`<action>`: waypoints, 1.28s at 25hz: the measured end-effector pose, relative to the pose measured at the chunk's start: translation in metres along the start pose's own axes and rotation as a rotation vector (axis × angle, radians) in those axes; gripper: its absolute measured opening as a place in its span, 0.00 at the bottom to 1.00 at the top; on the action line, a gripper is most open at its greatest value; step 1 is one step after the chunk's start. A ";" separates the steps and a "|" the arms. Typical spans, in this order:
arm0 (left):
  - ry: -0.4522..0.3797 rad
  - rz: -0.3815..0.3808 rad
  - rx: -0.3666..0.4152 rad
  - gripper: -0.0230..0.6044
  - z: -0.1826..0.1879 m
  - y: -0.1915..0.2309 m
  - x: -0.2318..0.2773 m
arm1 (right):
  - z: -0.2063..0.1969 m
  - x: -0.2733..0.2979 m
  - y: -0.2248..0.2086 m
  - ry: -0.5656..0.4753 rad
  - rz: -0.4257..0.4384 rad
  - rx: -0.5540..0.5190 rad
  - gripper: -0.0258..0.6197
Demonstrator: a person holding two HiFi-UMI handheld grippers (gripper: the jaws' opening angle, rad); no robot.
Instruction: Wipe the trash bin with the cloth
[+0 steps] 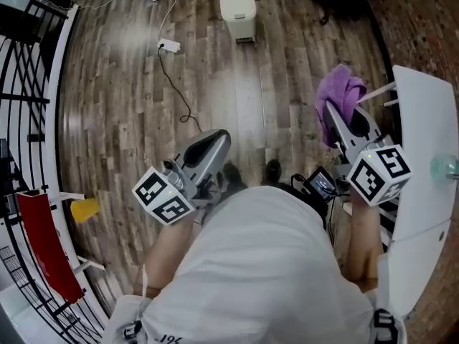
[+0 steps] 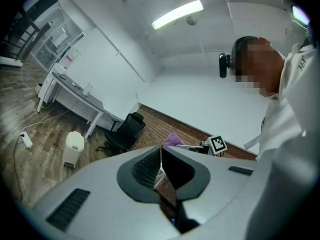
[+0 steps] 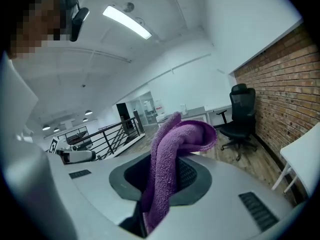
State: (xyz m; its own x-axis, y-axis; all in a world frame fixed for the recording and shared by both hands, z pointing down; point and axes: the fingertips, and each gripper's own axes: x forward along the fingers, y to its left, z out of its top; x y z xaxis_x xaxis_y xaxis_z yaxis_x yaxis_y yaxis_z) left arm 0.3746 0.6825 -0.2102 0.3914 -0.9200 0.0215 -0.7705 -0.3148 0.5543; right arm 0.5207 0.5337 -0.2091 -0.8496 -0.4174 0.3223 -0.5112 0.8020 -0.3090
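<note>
The small white trash bin (image 1: 238, 11) stands on the wood floor far ahead of me, and the left gripper view also has the bin (image 2: 74, 148) at its lower left. A purple cloth (image 1: 341, 95) hangs bunched from my right gripper (image 1: 331, 113), which is raised at the right. In the right gripper view the cloth (image 3: 172, 154) is pinched between the jaws and folds over their tips. My left gripper (image 1: 221, 138) is held low in front of my body, jaws shut with nothing between them (image 2: 161, 151). Both grippers are well short of the bin.
A white table (image 1: 423, 156) is close on my right. A power strip (image 1: 169, 46) and its cable lie on the floor left of the bin. A black office chair (image 2: 122, 132) stands beyond the bin. A black railing (image 1: 29, 84) runs along the left.
</note>
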 end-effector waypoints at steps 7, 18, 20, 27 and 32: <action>-0.016 0.046 -0.004 0.05 0.001 0.008 0.020 | 0.008 0.007 -0.027 -0.006 0.032 0.062 0.16; -0.014 0.108 -0.015 0.05 0.004 0.022 0.053 | 0.007 0.035 -0.059 0.039 0.070 0.034 0.16; -0.005 0.112 -0.022 0.05 0.005 0.030 0.054 | 0.008 0.044 -0.059 0.039 0.079 0.048 0.16; 0.005 0.077 -0.040 0.05 0.029 0.096 0.072 | 0.018 0.106 -0.065 0.018 0.088 0.110 0.16; 0.026 0.027 -0.058 0.05 0.065 0.154 0.088 | 0.036 0.163 -0.068 0.044 0.004 0.081 0.16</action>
State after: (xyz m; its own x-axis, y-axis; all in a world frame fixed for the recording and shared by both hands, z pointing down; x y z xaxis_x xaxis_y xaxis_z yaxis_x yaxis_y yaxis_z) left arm 0.2581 0.5381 -0.1772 0.3845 -0.9213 0.0580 -0.7504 -0.2754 0.6009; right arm 0.4124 0.3955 -0.1680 -0.8463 -0.3935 0.3590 -0.5178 0.7660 -0.3810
